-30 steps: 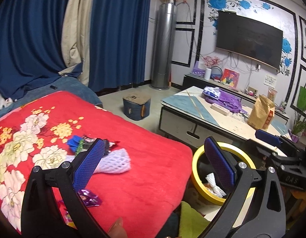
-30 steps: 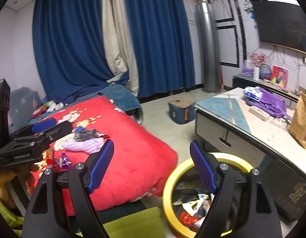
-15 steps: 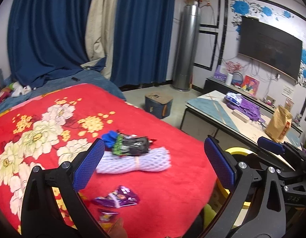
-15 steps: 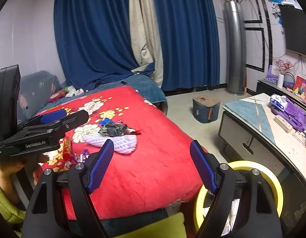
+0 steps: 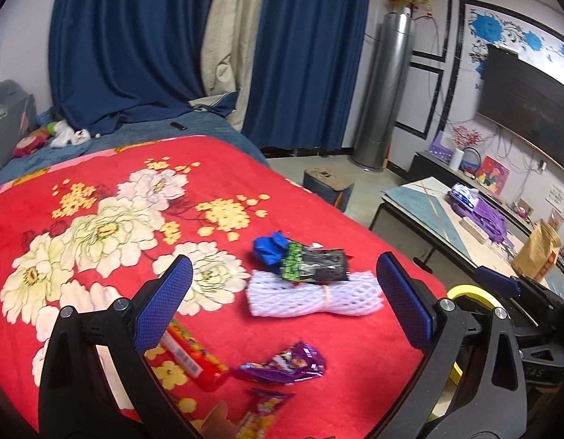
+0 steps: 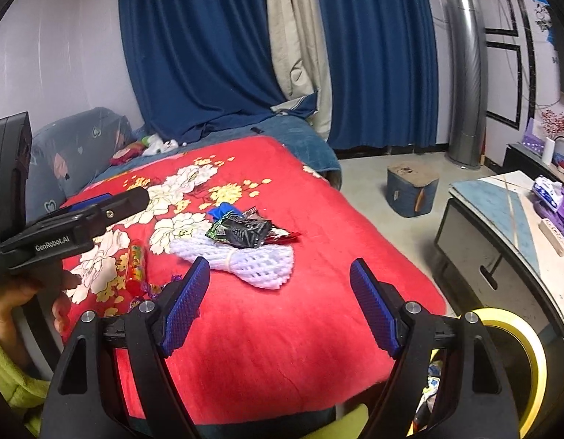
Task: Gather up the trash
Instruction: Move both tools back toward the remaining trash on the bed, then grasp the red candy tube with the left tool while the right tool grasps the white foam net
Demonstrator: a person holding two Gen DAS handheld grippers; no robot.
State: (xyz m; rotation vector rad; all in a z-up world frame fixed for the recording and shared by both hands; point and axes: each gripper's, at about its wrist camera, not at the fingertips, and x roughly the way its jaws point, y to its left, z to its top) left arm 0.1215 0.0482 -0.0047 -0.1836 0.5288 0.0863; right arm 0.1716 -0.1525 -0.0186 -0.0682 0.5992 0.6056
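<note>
Trash lies on the red flowered blanket [image 5: 117, 190]: a white foam net [image 5: 314, 298], a black and green wrapper [image 5: 314, 265] on it, a blue scrap [image 5: 269, 247], a purple wrapper [image 5: 285, 364], a red candy tube [image 5: 194, 360] and an orange wrapper [image 5: 261, 409]. My left gripper [image 5: 282, 307] is open and empty, above the near part of the blanket. My right gripper [image 6: 280, 303] is open and empty, near the foam net [image 6: 245, 259]. The yellow-rimmed trash bin [image 6: 519, 333] stands at the lower right; it also shows in the left wrist view [image 5: 464, 292].
A low table [image 6: 508, 212] with a purple bag [image 5: 483, 212] and a brown paper bag [image 5: 537, 252] stands right of the bed. A blue stool [image 6: 409, 192] sits on the floor. Blue curtains [image 6: 208, 55] hang behind. The left gripper's body [image 6: 62, 230] shows at the left.
Both grippers have swung left, away from the yellow bin and over the bed. The trash on the blanket now fills the middle of both views. Both stay open.
</note>
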